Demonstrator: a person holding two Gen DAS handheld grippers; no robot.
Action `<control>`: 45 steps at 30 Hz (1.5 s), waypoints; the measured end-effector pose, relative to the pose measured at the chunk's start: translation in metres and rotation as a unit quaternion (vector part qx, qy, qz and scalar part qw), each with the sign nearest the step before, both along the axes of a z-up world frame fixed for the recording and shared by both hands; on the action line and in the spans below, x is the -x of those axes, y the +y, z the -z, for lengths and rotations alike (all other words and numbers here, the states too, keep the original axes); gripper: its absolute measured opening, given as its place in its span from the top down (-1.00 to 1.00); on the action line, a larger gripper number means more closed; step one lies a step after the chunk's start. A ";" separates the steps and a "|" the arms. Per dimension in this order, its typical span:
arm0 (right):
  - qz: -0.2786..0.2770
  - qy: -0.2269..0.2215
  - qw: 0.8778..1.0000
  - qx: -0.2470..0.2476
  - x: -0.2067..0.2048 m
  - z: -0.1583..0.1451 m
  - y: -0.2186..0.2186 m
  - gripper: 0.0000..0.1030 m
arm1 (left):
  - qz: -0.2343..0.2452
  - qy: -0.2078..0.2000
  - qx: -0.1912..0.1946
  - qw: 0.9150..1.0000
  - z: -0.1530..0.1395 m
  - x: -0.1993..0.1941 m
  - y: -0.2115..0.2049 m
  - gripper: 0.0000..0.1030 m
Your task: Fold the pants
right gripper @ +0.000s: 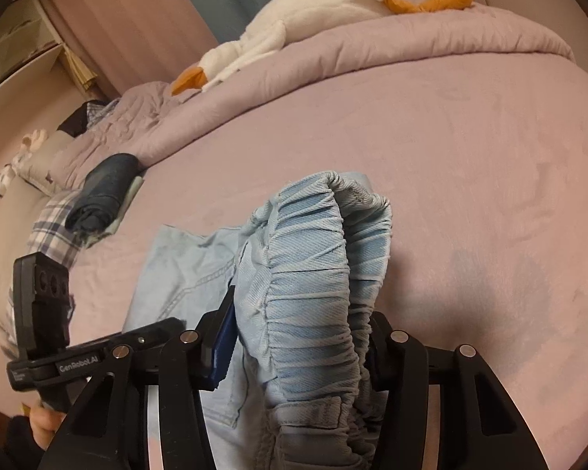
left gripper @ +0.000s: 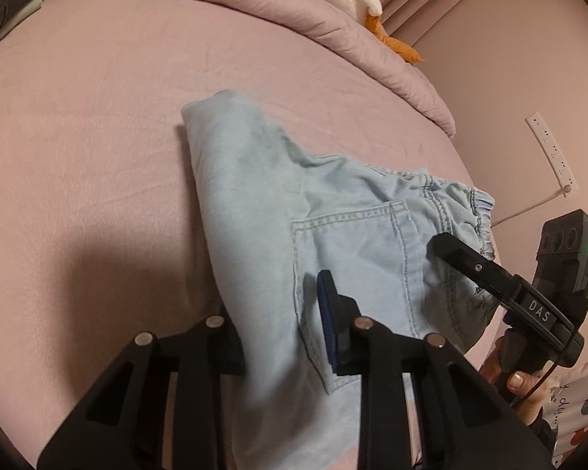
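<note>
Light blue denim pants (left gripper: 294,211) lie folded on the pink bed sheet (left gripper: 98,137), back pocket up, elastic waistband at the right. My left gripper (left gripper: 282,313) is shut on a fold of the pants near the pocket; its left finger is hidden behind the cloth. My right gripper (right gripper: 298,337) is shut on the bunched elastic waistband (right gripper: 313,258) and holds it raised. The right gripper also shows in the left wrist view (left gripper: 447,246) at the waistband. The left gripper shows in the right wrist view (right gripper: 160,333) beside the pants (right gripper: 184,274).
A rolled lilac duvet (right gripper: 333,62) with a white plush goose (right gripper: 294,11) lies along the bed's far side. A rolled dark garment (right gripper: 106,192) and plaid cloth (right gripper: 55,227) sit at the left. A wall with a power strip (left gripper: 552,152) stands at the right.
</note>
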State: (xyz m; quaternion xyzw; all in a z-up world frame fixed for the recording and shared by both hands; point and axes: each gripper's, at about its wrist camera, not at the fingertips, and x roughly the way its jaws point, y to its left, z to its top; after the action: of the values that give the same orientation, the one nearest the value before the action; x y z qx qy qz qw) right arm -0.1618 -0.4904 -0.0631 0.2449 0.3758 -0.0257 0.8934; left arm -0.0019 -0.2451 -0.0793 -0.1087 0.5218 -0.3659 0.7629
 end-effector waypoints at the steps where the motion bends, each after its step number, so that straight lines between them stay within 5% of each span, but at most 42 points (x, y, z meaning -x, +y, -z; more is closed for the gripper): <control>1: 0.000 -0.003 1.000 0.002 0.000 -0.001 0.001 0.01 | -0.001 -0.003 0.000 1.000 -0.001 0.001 0.001 0.61; 18: -0.026 -0.056 0.998 0.010 0.006 -0.027 0.028 0.11 | -0.001 -0.053 0.009 0.999 -0.028 0.017 0.006 0.61; 45: -0.078 -0.082 0.993 -0.016 -0.018 -0.035 0.075 0.15 | -0.031 -0.084 0.015 0.996 -0.051 0.021 0.059 0.61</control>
State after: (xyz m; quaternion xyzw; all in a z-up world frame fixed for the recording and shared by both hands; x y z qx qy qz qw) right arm -0.1439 -0.4150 -0.0277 0.2302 0.3199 0.0703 0.9164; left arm -0.0234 -0.1865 -0.0281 -0.1048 0.4467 -0.3576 0.8134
